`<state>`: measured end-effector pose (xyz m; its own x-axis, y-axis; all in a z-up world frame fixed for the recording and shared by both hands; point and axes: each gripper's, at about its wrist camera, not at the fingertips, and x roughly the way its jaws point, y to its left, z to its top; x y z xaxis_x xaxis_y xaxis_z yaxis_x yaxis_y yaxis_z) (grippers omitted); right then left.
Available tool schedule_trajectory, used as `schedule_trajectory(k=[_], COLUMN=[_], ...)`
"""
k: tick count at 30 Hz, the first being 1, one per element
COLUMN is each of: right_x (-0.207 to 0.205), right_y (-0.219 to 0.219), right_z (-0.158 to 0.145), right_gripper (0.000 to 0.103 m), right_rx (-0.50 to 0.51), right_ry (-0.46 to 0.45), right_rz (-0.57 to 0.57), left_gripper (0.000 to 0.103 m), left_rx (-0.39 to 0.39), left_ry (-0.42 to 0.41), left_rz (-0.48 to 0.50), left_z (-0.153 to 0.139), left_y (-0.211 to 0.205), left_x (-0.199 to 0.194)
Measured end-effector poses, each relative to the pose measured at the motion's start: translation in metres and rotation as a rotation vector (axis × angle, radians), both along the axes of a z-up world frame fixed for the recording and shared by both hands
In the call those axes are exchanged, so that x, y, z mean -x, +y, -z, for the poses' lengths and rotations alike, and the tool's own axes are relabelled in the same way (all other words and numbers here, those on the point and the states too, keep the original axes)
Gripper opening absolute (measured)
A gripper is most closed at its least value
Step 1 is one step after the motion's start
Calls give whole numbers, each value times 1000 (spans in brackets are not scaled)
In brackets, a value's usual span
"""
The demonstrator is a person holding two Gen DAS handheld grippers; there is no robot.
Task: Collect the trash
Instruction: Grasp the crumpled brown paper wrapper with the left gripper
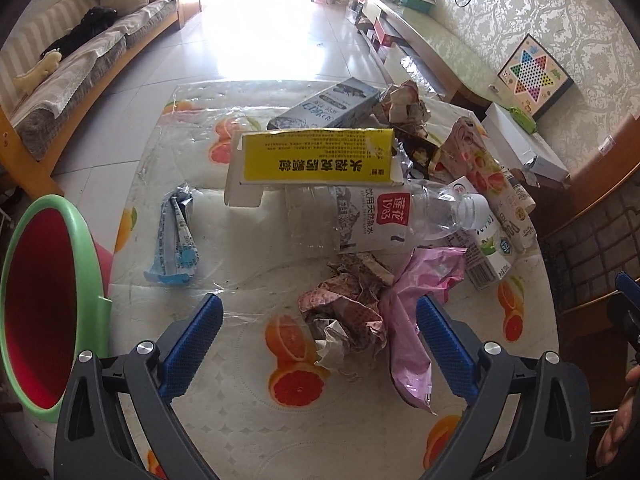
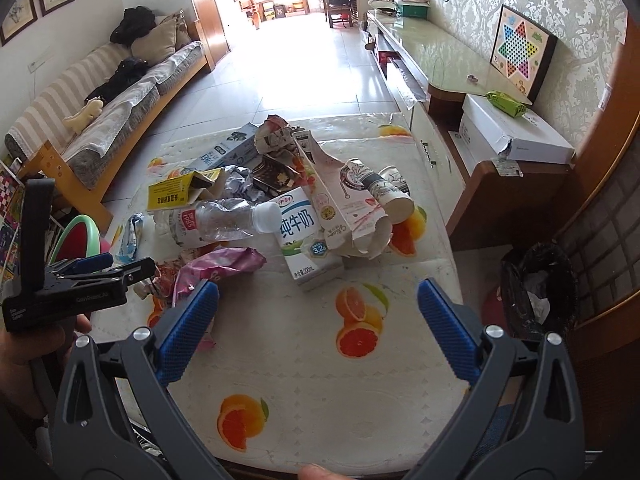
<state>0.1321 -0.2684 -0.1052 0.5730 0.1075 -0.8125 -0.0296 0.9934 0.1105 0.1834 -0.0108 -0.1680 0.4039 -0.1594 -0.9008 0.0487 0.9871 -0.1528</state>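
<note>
Crumpled paper (image 1: 344, 312) lies between the left gripper's (image 1: 318, 346) spread fingers.

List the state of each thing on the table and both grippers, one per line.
left gripper: open, empty
right gripper: open, empty
plastic bottle: capped, lying on its side
milk carton: lying flat
paper cup: tipped over
yellow box: end flap open
bin: bag-lined, holding some trash

left gripper (image 1: 318, 344) fingers spread wide, right gripper (image 2: 318, 340) likewise
</note>
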Motion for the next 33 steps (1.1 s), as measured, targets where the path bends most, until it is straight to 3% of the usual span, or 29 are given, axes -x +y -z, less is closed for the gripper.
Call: schedule_trajectory(k=[5, 9, 14, 16, 24, 30, 33], right_x=[-4, -6, -9, -9, -13, -20, -25], right_y=[-2, 0, 6, 8, 24, 49, 64], right_z=[9, 14, 18, 19, 28, 32, 37], right_gripper=[98, 98, 98, 98, 98, 98, 98], right_rx=[-5, -3, 1, 0, -10, -31, -48], right_ry=[23, 35, 46, 51, 71, 78, 87], right_rz=[1, -5, -13, -16, -41, -83, -107], left_gripper=[84, 77, 62, 51, 35, 33, 33], left_rx=[5, 57, 111, 112, 91, 54, 85], left_ry=[50, 98, 151, 154, 119, 66, 62], left_rz=[-11, -45, -57, -45, -15, -10, -28], left_z=[21, 37, 56, 61, 50, 29, 22], left_y=[-4, -1, -5, -10, -14, -3, 10], left_x=[-12, -19, -21, -21, -18, -12, -10])
